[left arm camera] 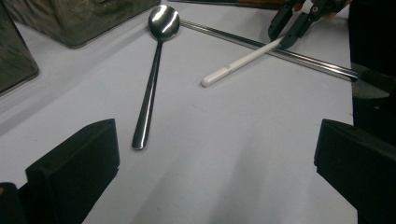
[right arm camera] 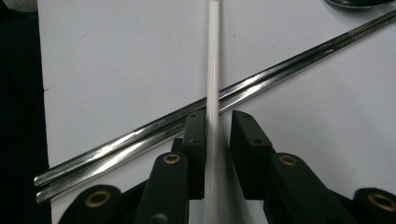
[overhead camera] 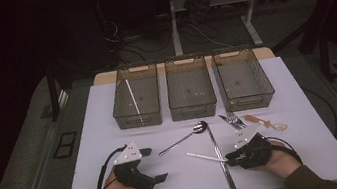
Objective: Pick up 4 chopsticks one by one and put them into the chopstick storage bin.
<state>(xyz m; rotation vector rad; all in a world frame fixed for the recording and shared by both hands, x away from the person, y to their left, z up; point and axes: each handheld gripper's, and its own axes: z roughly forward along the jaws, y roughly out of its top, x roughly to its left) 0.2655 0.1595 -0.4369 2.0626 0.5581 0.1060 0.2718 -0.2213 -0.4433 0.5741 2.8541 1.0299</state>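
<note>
The white worktop [overhead camera: 119, 182] carries three smoky plastic bins [overhead camera: 191, 93] in a row at its far edge; the left bin holds a white stick. A pair of long metal chopsticks [overhead camera: 219, 155] lies near the middle, running near to far, with a metal spoon [overhead camera: 183, 139] just left of it. At near left, the left hand-held gripper [overhead camera: 151, 165] rests with its jaws wide apart and nothing between them. At near right, the right hand-held gripper [right arm camera: 218, 140] has its jaws drawn in around a white chopstick [right arm camera: 213, 84], which lies across the metal pair; one pad touches it, the other stands just clear.
</note>
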